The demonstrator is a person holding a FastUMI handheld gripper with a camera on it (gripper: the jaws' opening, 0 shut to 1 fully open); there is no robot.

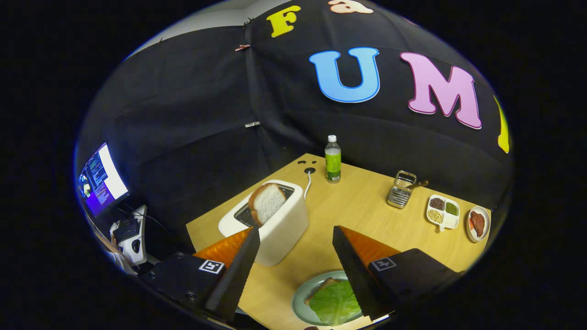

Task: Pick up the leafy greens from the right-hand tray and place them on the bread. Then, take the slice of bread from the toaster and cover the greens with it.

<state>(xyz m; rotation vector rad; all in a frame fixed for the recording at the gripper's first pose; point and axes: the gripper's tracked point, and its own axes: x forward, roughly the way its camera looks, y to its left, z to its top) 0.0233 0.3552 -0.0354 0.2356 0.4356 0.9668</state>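
I see the lettuce [335, 302] already lying on the bread [321, 288] on the plate [300, 298]. My gripper [296, 233] is spread wide, holding nothing. The toast [267, 201] stands in the toaster [284, 229], still to fetch.

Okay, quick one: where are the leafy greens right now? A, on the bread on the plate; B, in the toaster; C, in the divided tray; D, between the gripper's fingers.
A: the leafy greens lie on the bread on the plate, below the open gripper.

Wooden table [362, 208], toaster [279, 224], bottle [333, 159], rack [400, 189], 3-part dish [442, 211], saucer [478, 223], plate [305, 293]
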